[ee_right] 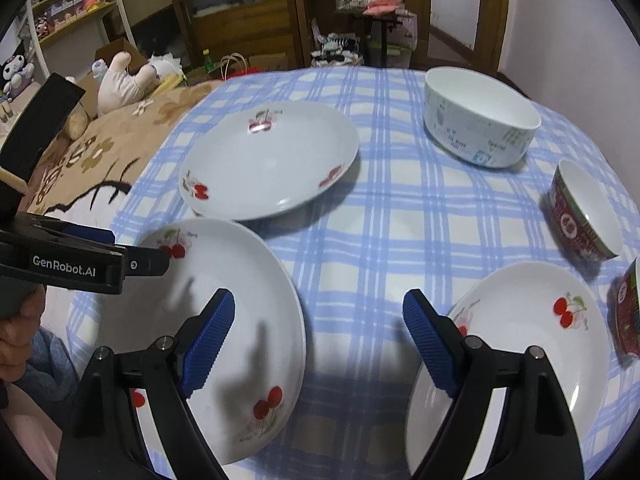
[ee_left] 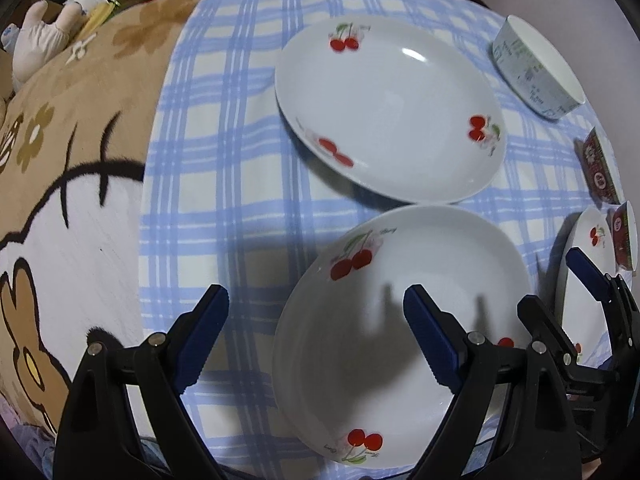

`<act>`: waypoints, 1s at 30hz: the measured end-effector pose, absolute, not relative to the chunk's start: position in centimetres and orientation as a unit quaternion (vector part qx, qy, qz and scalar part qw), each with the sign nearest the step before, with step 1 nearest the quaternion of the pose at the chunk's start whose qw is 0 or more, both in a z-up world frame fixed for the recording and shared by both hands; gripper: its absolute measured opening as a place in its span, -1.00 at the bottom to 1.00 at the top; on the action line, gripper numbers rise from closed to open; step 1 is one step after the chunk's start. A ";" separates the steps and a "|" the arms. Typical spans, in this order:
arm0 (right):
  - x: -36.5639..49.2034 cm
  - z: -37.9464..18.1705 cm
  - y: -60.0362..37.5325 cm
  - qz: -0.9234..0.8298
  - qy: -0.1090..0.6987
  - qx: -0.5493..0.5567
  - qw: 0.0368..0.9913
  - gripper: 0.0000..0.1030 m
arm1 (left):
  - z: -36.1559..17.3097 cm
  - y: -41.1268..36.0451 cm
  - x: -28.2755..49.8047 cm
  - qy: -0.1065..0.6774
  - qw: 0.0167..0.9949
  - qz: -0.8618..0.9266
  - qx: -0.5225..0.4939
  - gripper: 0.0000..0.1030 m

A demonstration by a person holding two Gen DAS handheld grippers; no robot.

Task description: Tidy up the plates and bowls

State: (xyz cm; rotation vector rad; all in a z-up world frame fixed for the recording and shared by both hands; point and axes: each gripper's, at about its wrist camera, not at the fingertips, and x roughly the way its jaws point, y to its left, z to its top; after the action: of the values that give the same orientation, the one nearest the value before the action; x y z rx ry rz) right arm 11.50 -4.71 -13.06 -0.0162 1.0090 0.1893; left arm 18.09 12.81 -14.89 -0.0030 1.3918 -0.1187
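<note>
1. Left gripper jaws gape apart, empty, straddling the near cherry plate's rim on the blue checked cloth.
2. Right gripper jaws stand apart (nothing between but cloth); a small plate lies under its right finger.
3. Beyond: wooden shelves.

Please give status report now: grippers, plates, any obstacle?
Left gripper and right gripper open, empty. Near plate under both, untouched. Nothing in the way.
</note>
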 end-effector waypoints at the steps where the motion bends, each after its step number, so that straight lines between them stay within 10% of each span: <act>1: 11.5 -13.3 -4.6 0.092 0.490 -0.008 0.867 0.54 | -15.0 12.8 18.1 0.644 0.763 -0.055 -0.002 0.67; 12: 10.8 -15.8 -3.9 0.114 0.548 0.001 0.829 -0.65 | -16.9 13.4 17.6 0.671 0.740 -0.044 -0.015 -0.37; 30: 11.0 -13.9 -7.0 0.093 0.520 0.036 0.848 -0.69 | -13.2 11.6 16.9 0.626 0.776 -0.082 -0.013 -0.52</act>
State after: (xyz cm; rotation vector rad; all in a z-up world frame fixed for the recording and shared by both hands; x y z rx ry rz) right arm 11.00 -6.96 -13.86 0.0765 1.0968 0.1958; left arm 16.88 11.64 -13.25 -0.0289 1.3544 -0.1770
